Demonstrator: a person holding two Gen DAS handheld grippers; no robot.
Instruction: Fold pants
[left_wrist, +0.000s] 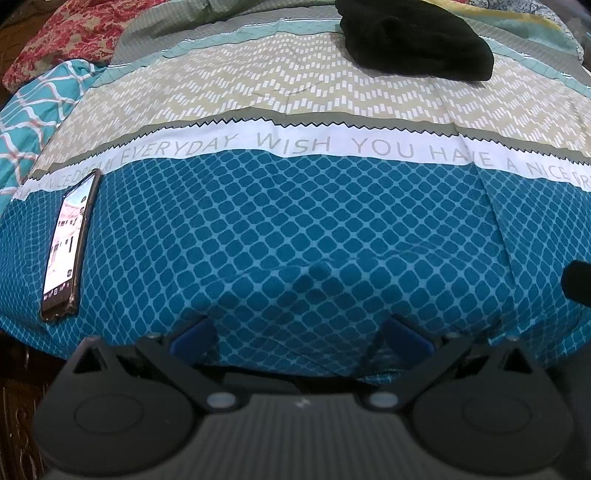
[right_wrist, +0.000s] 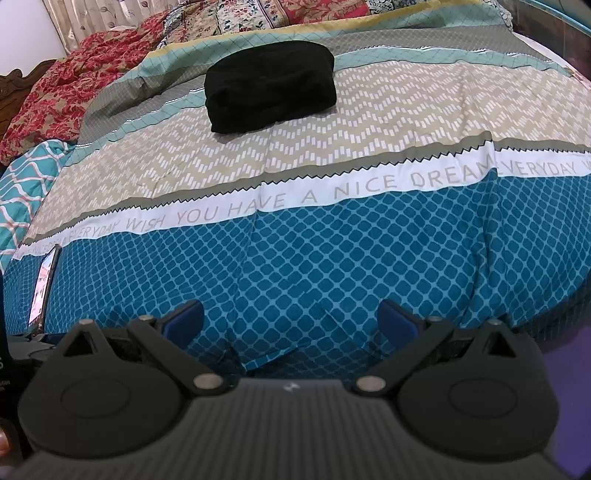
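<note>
The black pants (right_wrist: 271, 90) lie as a compact folded bundle on the beige zigzag band of the bedspread, far from both grippers; in the left wrist view the pants (left_wrist: 413, 38) sit at the top right. My left gripper (left_wrist: 299, 334) hovers open over the blue lattice part of the bedspread near the bed's front edge, with nothing between its blue pads (left_wrist: 194, 336). My right gripper (right_wrist: 291, 319) is also open and empty above the same blue area, its blue pads (right_wrist: 397, 321) spread wide.
A phone (left_wrist: 68, 243) with a lit screen lies on the bedspread at the left; it shows edge-on as the phone (right_wrist: 44, 284) in the right wrist view. Red floral bedding (right_wrist: 55, 96) and a teal patterned cloth (left_wrist: 33, 114) are piled at the far left. The bed's front edge (right_wrist: 535, 314) drops off below.
</note>
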